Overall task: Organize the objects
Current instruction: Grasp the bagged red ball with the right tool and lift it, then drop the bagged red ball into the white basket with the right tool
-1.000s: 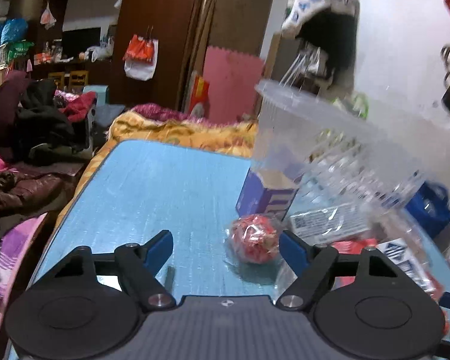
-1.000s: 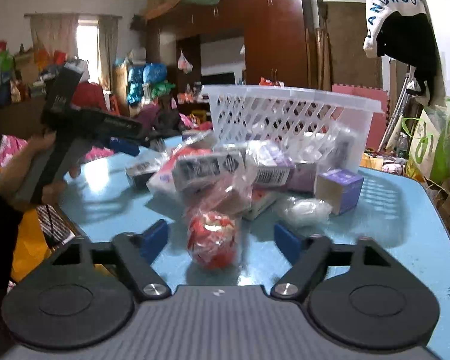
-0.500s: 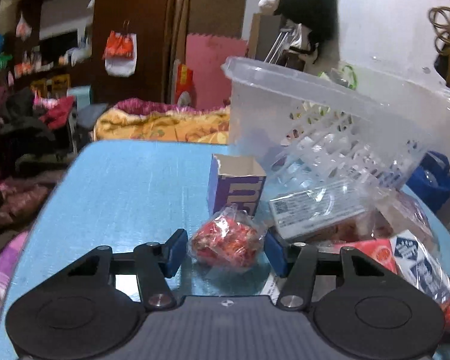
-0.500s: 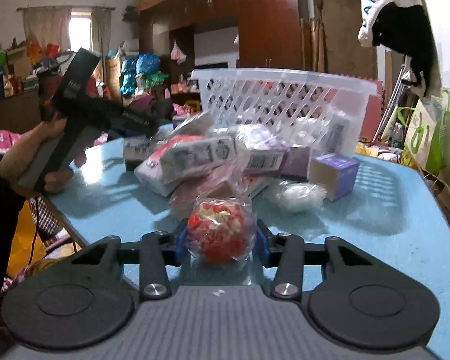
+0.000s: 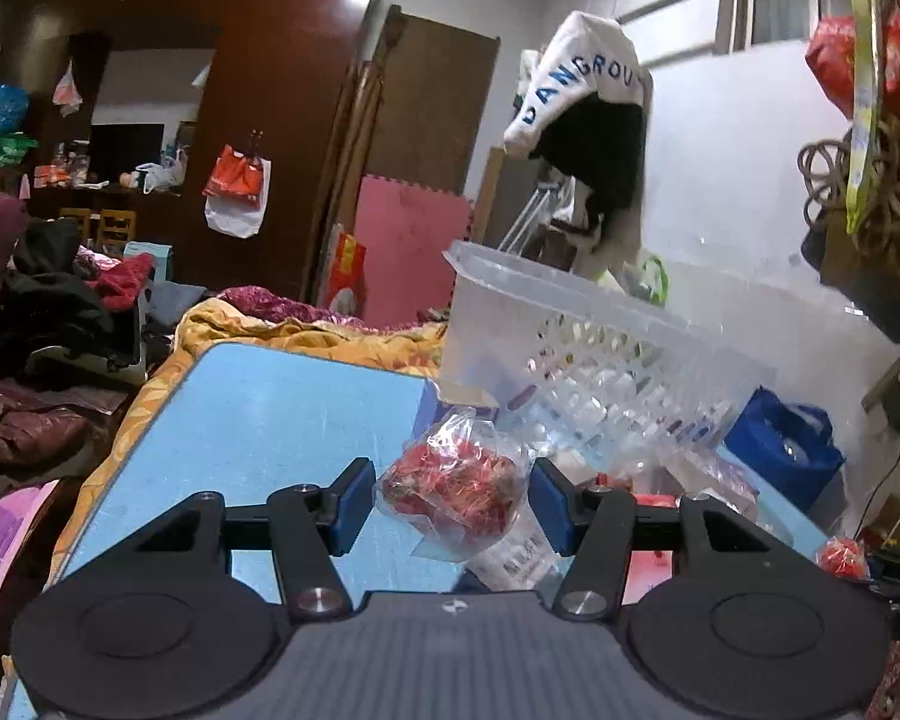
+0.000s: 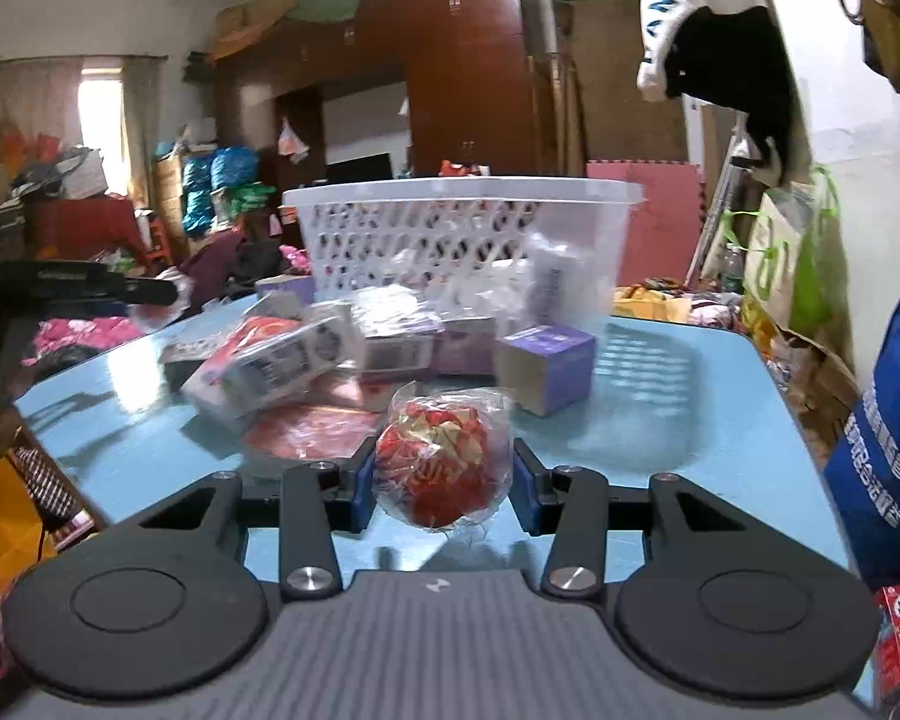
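Observation:
My left gripper point(image 5: 450, 501) is shut on a clear bag of red candy point(image 5: 456, 489) and holds it above the blue table point(image 5: 258, 414), in front of the white plastic basket point(image 5: 570, 324). My right gripper point(image 6: 441, 480) is shut on a second clear bag of red candy point(image 6: 441, 462), lifted just above the table point(image 6: 690, 414). The basket point(image 6: 450, 240) stands behind a pile of packets. The left gripper point(image 6: 78, 291) also shows at the left edge of the right wrist view.
Purple boxes point(image 6: 543, 366), wrapped packs point(image 6: 282, 354) and a red flat packet point(image 6: 318, 438) lie before the basket. A blue bag point(image 6: 888, 450) stands at the table's right edge. A hoodie point(image 5: 588, 120) hangs on the wall. Bedding point(image 5: 306, 336) lies beyond the table.
Both grippers have closed on their candy bags and lifted them off the table. The left gripper has tilted upward, toward the basket.

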`<action>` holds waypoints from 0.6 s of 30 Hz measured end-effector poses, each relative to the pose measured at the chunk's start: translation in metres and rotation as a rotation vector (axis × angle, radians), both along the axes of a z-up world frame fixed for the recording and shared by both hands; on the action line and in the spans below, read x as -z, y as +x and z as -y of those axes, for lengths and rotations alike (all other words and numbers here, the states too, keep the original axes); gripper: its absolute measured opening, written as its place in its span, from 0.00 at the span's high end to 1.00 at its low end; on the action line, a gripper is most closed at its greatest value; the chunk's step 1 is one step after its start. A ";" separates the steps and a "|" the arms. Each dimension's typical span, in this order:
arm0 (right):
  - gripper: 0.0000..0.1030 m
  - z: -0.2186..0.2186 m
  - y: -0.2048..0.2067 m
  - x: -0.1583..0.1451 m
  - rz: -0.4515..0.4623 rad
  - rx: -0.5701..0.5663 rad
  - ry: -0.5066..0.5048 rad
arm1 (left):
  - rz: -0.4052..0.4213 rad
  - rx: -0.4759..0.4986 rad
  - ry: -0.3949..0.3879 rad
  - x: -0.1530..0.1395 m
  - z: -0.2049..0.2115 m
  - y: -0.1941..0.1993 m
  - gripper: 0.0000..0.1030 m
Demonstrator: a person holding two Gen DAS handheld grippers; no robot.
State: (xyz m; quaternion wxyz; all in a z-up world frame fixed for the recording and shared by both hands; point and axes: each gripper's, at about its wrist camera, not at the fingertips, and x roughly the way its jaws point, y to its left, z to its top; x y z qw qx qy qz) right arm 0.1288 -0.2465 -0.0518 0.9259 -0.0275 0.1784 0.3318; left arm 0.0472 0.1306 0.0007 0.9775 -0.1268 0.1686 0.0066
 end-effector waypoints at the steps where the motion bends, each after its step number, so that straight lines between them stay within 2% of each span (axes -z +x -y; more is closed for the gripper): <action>1: 0.54 0.001 0.001 -0.001 0.002 0.005 0.005 | 0.007 -0.002 -0.010 0.000 -0.001 -0.001 0.42; 6: 0.54 0.004 0.004 -0.012 0.028 0.013 0.034 | 0.028 0.036 0.003 -0.004 0.011 -0.001 0.42; 12: 0.54 0.010 0.004 -0.022 0.047 0.005 0.077 | 0.092 0.087 0.036 -0.010 0.029 -0.013 0.42; 18: 0.54 0.007 0.009 -0.038 0.075 -0.004 0.085 | 0.120 0.124 0.024 -0.028 0.038 -0.006 0.42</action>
